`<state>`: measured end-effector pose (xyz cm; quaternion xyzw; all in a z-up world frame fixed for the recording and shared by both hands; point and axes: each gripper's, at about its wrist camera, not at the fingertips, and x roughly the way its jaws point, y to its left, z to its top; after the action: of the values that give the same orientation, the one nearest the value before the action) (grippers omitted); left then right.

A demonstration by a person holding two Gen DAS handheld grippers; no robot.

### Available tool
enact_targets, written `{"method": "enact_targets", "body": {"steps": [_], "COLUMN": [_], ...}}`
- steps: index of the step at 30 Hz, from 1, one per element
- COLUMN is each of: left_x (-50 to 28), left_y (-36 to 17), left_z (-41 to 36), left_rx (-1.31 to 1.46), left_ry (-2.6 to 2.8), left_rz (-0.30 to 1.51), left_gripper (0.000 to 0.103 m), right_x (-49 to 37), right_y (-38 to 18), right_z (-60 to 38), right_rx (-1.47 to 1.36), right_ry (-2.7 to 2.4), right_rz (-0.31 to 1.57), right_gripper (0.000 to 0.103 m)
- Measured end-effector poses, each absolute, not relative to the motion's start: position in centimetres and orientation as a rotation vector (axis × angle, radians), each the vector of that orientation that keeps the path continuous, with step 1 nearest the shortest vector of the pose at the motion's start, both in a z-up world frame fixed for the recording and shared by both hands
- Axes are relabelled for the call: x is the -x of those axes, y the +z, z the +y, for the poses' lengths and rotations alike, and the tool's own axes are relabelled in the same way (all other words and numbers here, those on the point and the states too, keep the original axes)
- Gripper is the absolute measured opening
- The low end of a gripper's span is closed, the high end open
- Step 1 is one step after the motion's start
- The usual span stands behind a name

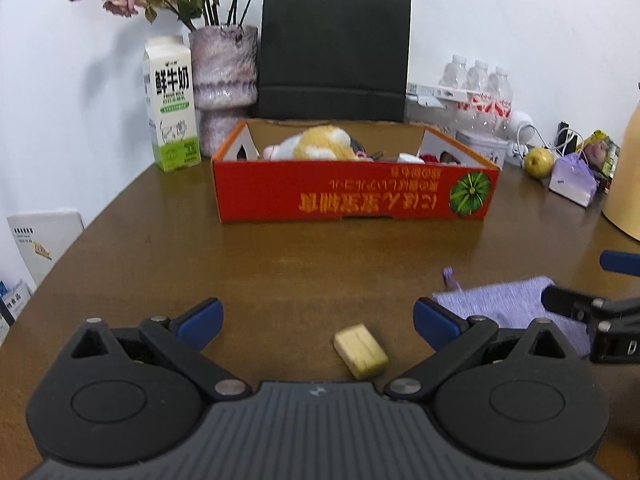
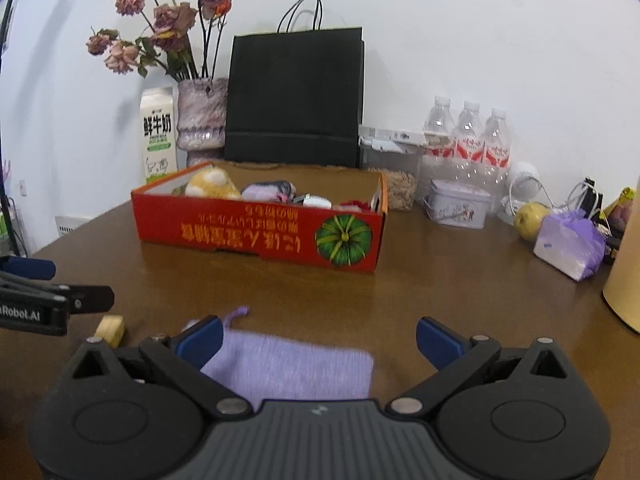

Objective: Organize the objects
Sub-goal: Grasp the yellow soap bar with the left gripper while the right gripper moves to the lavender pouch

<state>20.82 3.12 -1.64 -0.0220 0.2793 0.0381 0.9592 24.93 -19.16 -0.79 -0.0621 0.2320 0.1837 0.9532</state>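
A red cardboard box [image 1: 352, 196] [image 2: 256, 236] stands in the middle of the brown table, holding a plush toy [image 1: 320, 142] [image 2: 212, 186] and several small items. On the table near me lie a small yellow block [image 1: 361, 351] [image 2: 110, 330] and a flat purple knit pouch [image 1: 508, 304] [image 2: 292, 368]. My left gripper [image 1: 318, 316] is open, with the block between its blue-tipped fingers, nearer the right one. My right gripper [image 2: 318, 338] is open above the pouch, which lies toward its left finger. Each gripper shows at the edge of the other's view.
Along the wall stand a milk carton [image 1: 172, 108], a vase [image 1: 224, 80] of dried flowers, a black paper bag [image 1: 334, 52], water bottles [image 2: 468, 140], a tin [image 2: 456, 202], an apple [image 2: 530, 216] and a purple packet [image 2: 568, 246]. A tan cylinder [image 2: 624, 288] stands at the right edge.
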Motion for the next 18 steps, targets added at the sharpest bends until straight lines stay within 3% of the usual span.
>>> {"method": "enact_targets", "body": {"steps": [18], "left_x": [-21.1], "left_y": [-4.0], "left_z": [2.4], "left_rx": [0.05], "left_ry": [0.093], "left_rz": [0.694], "left_gripper": [0.103], "right_x": [-23.2], "right_y": [-2.2], "right_z": [-20.0], "right_rx": [0.137], "right_ry": [0.334], "right_rz": [0.54], "right_gripper": [0.103]}}
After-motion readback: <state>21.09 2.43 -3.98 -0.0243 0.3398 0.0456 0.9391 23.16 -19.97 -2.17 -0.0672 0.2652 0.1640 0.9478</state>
